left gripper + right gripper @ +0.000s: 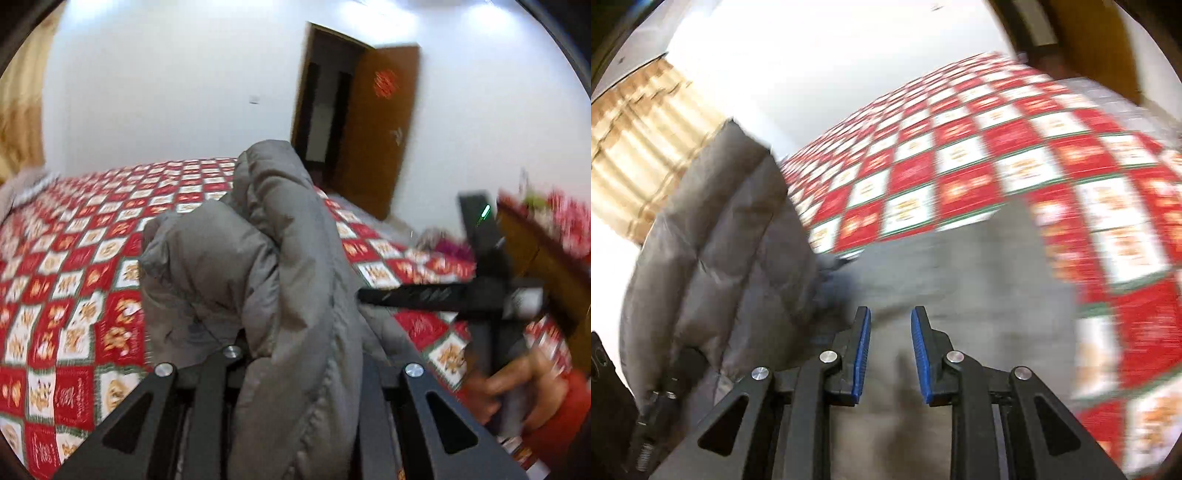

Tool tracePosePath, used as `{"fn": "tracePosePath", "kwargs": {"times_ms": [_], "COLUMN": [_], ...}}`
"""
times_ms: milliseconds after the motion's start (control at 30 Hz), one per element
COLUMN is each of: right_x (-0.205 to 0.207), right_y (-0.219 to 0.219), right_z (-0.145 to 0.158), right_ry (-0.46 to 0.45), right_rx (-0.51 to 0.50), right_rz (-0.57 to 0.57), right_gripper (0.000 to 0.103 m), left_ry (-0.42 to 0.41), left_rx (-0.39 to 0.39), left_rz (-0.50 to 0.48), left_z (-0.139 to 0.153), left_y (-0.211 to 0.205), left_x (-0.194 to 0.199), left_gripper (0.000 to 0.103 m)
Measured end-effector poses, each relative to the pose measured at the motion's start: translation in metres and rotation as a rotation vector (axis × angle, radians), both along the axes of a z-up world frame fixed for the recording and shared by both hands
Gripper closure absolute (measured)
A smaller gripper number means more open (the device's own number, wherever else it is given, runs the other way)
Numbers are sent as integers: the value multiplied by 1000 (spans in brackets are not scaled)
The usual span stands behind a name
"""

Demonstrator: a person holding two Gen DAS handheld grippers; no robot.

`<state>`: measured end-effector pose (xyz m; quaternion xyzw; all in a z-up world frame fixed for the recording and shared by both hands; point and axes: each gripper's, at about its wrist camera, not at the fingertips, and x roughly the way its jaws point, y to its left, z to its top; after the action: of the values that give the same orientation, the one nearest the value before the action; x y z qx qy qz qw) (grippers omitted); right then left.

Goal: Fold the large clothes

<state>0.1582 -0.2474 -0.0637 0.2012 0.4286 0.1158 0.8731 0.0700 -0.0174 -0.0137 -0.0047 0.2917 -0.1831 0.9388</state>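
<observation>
1. Left wrist view: left gripper (295, 373) is clamped on the grey jacket (266, 258), held bunched above the bed (74, 280). Keep this grip firm.
2. Right wrist view: right gripper (889, 350) stands apart, empty, above the jacket. Regrip a free hem.

The grey padded jacket (291, 280) bulges up between the left gripper (295, 373) arms and hides both fingertips, so where the pads meet the cloth cannot be seen, and its lower folds are cut off at the near edge. On the right, the hand (517, 384) in a red sleeve (557, 417) is smeared by motion and partly off the edge, and the things on the wooden furniture (546, 251) behind it are too blurred to name. In the right wrist view the checked bedspread (979, 155) is streaked, its printed figures unreadable.
</observation>
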Motion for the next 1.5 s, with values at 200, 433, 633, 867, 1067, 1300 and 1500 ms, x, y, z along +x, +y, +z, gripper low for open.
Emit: {"fn": "tracePosePath", "kwargs": {"times_ms": [200, 433, 633, 867, 1067, 1300, 1500], "right_x": [-37, -52, -57, -38, 9, 15, -11], "right_y": [-45, -67, -71, -55, -53, -65, -80], "right_z": [-11, -20, -8, 25, -38, -75, -16], "right_ry": [20, -15, -51, -120, 55, 123, 54], "right_rx": [-133, -124, -95, -198, -230, -193, -138], "right_rz": [-53, -86, -38, 63, 91, 98, 136], "right_gripper": [79, 28, 28, 32, 87, 87, 56], "left_ry": [7, 45, 43, -52, -79, -110, -109], "left_rx": [181, 269, 278, 429, 478, 523, 517], "left_rz": [-103, -152, -164, -189, -202, -243, -252], "left_z": [-36, -64, -79, -97, -105, -114, -115], "left_y": [-76, -112, -118, -144, -150, -150, -144], "left_x": [-6, -9, -15, -41, -38, -43, -48], "left_gripper": [85, 85, 83, 81, 81, 82, 82]}}
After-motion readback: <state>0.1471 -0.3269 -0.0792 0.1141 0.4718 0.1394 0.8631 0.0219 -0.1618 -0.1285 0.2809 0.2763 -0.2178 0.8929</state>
